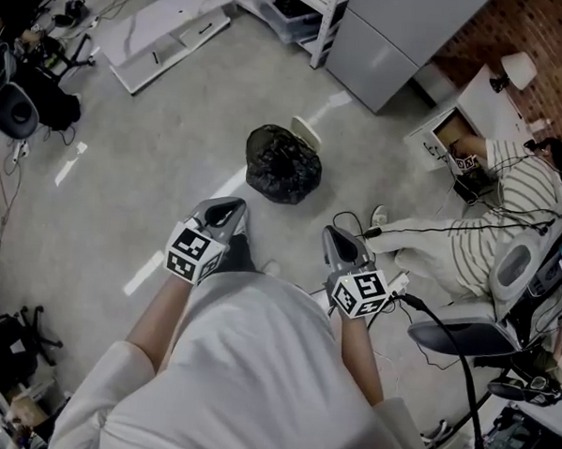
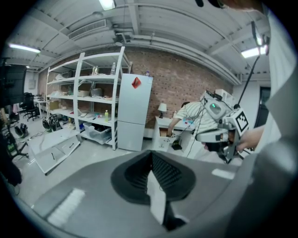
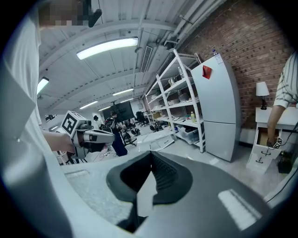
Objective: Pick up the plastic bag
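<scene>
Plastic bag [image 1: 283,164] sits on the floor [image 1: 153,165], ahead of both and roughly between them. Left hand-held gripper [image 1: 223,208] looks slightly nearer than right hand-held gripper [image 1: 336,235]. Both are fully closed with nothing in them, pointing level at the room (bag absent from either gripper view). Bag: black, glossy, crumpled into a roundish lump, no clear long axis. Next move probably needs jaws opened, then a forward-down reach.
</scene>
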The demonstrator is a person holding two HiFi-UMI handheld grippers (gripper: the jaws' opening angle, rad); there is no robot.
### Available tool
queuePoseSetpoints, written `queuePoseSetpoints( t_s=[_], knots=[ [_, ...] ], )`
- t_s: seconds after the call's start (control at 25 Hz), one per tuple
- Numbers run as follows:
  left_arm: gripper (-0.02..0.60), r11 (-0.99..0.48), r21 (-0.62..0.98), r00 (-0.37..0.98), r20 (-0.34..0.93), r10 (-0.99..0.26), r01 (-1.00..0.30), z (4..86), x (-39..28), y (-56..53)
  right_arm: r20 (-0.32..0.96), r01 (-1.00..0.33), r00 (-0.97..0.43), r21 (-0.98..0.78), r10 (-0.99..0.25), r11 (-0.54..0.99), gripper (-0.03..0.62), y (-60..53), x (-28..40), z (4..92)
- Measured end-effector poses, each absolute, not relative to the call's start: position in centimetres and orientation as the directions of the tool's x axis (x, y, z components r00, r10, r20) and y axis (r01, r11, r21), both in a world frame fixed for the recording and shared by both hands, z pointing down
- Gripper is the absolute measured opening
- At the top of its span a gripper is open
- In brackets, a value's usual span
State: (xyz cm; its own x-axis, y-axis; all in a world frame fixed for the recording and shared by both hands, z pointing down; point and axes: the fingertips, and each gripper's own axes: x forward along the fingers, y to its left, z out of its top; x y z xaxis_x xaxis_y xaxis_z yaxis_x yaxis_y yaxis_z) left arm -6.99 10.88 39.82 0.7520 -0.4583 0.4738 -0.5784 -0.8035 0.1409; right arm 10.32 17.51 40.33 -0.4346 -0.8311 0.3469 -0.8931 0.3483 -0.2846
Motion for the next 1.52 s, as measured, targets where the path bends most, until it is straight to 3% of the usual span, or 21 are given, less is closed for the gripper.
queuePoseSetpoints(
  t_s=[0.96, 1.52],
  knots=[
    [0.003, -0.94, 0.11, 0.825, 0.519, -0.223, -0.323, 42.6, -9.0, -11.1, 0.45, -0.961, -0.242, -0.236, -0.86, 0.147, 0.001, -2.0, 7.2, 42.5],
    [0.003, -0.935, 0.174, 0.822, 0.543, -0.17, -0.309, 46.5, -6.7, -13.9, 0.508, -0.965, -0.219, -0.242, -0.833, 0.106, 0.002, -4.5, 9.9, 45.5]
  ],
)
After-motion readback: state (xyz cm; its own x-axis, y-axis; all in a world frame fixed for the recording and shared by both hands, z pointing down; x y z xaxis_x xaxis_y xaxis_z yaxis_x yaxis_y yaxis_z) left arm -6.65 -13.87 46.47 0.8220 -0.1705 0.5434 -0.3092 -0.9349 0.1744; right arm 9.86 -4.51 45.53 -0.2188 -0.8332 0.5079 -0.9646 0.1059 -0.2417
